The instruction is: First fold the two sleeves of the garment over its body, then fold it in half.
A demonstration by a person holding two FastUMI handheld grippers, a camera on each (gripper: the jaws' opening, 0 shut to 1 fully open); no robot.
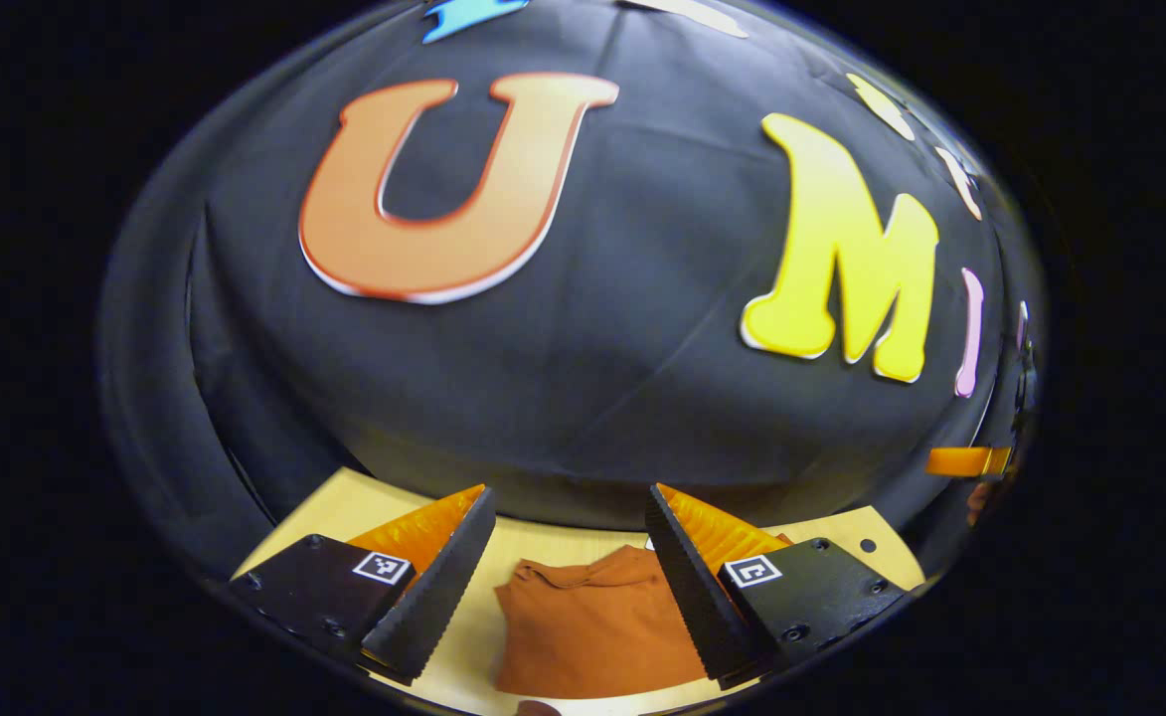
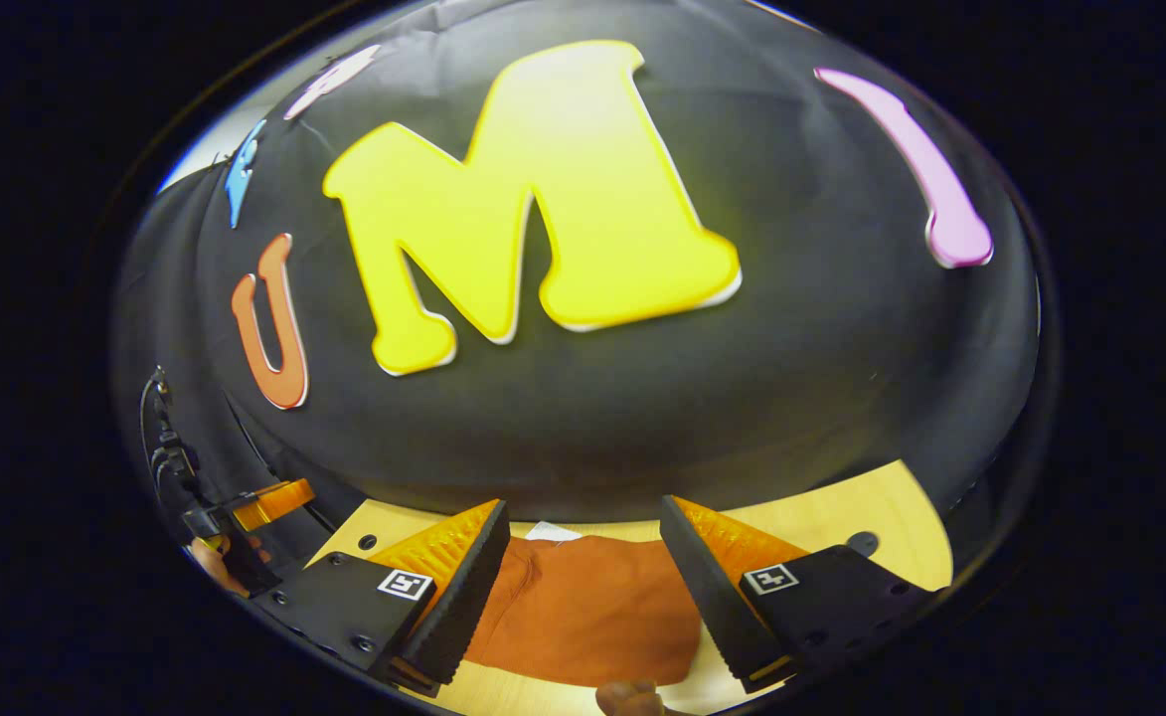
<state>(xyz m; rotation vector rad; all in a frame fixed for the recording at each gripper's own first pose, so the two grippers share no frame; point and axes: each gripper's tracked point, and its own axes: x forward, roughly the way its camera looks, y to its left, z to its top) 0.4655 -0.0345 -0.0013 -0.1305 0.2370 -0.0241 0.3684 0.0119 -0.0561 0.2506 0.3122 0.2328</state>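
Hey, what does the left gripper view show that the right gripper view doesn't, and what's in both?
Left gripper view: the left gripper, open, with the garment's left edge in sight and bare table beside it.

Right gripper view: the right gripper, open, a white tag at the garment's far edge, and cables at far left.

Both: the garment lying on the wooden table between open fingers, with the booth wall behind.
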